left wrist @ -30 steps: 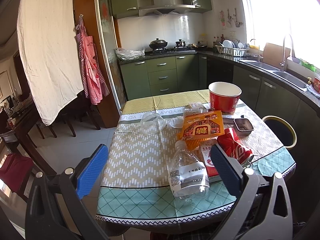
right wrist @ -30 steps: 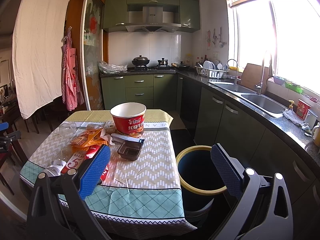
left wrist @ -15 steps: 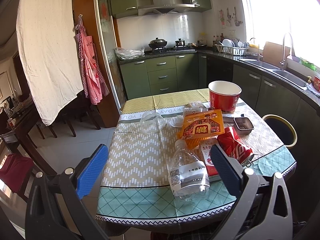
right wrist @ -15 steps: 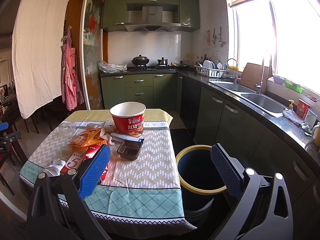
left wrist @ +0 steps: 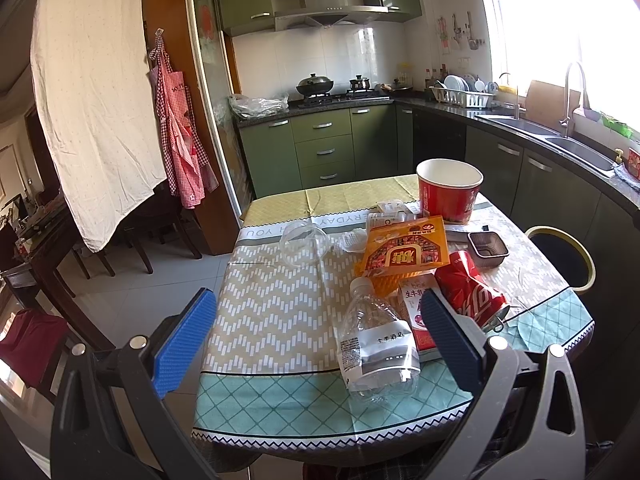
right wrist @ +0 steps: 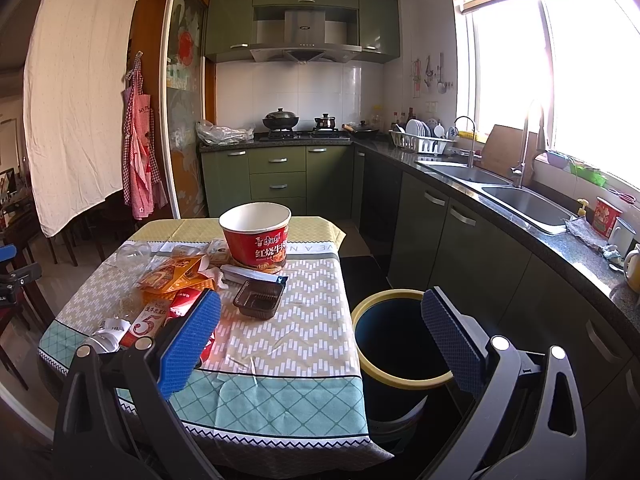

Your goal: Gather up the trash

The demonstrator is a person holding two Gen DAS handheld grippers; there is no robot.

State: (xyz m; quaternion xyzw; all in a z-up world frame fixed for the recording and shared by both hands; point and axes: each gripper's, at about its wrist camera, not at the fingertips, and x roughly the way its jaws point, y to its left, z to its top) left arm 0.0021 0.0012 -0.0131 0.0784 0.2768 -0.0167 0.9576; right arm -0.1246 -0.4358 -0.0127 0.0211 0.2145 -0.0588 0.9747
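Trash lies on the cloth-covered table (left wrist: pixel 272 312): a clear plastic bottle (left wrist: pixel 376 344), a crushed red cola can (left wrist: pixel 472 292), a milk carton (left wrist: pixel 416 312), an orange snack bag (left wrist: pixel 404 252), a dark plastic tray (left wrist: pixel 488 244), a clear cup (left wrist: pixel 304 240) and a red noodle bowl (left wrist: pixel 448 192). The bowl (right wrist: pixel 256 236) and tray (right wrist: pixel 258 298) also show in the right wrist view. A blue bin with a yellow rim (right wrist: pixel 400 344) stands right of the table. My left gripper (left wrist: pixel 320 336) is open above the table's near edge. My right gripper (right wrist: pixel 320 340) is open, over the table corner and bin.
Green kitchen cabinets (right wrist: pixel 276 176) and a counter with a sink (right wrist: pixel 520 200) run along the back and right. Dark chairs (left wrist: pixel 160 220) and a wooden table (left wrist: pixel 36 240) stand at the left. A white sheet (left wrist: pixel 92 92) and an apron hang there.
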